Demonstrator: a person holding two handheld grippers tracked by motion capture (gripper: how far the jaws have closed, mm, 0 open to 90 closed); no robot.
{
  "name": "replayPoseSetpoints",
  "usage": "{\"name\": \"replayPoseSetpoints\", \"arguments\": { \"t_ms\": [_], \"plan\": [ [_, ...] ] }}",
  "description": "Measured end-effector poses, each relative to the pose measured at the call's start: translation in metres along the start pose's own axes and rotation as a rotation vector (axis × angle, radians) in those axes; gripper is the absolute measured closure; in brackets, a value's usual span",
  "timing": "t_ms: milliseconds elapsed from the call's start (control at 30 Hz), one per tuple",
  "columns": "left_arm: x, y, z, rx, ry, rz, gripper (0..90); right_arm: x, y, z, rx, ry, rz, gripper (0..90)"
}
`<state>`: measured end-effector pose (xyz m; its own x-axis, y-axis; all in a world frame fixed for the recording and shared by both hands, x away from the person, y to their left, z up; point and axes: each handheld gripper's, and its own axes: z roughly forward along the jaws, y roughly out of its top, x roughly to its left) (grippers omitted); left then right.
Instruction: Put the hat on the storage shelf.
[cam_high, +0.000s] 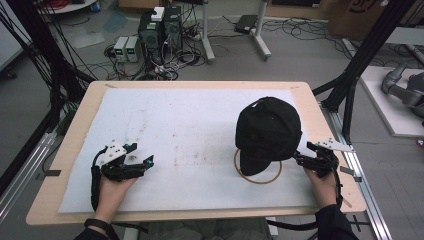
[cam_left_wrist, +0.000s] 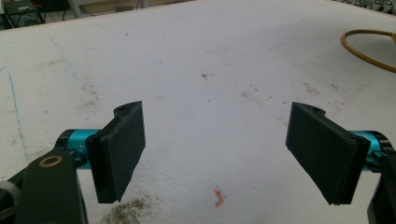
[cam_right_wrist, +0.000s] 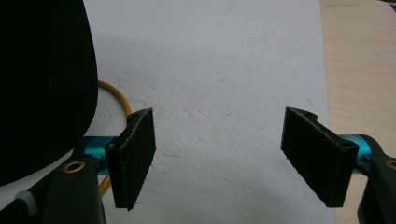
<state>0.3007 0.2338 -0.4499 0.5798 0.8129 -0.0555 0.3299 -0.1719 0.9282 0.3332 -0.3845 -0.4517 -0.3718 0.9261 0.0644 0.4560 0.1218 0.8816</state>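
Lighting even, overhead, moderately bright. Soft shadows beneath black cap (cam_high: 268, 131). White foam sheet (cam_high: 190, 125) mildly washed out. All views soft, grainy; cap detail crushed.

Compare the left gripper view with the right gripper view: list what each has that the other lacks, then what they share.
Left gripper view alone: a small orange scrap and a patch of dark grit on the foam near the jaws.

Right gripper view alone: the black cap looming at its left, and the bare wooden table edge at its right.

Both: the white foam sheet, part of the yellow ring, and a gripper with jaws wide apart and holding nothing, the left gripper and the right gripper.
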Motion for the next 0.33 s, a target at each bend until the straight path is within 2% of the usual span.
{"name": "replayPoseSetpoints", "arguments": {
  "t_ms": [333],
  "plan": [
    [0.0001, 0.0, 0.0004, 0.006, 0.003, 0.005, 20.0, 0.0002, 0.0002, 0.0004, 0.007, 0.002, -0.007, 25.9]
  ]
}}
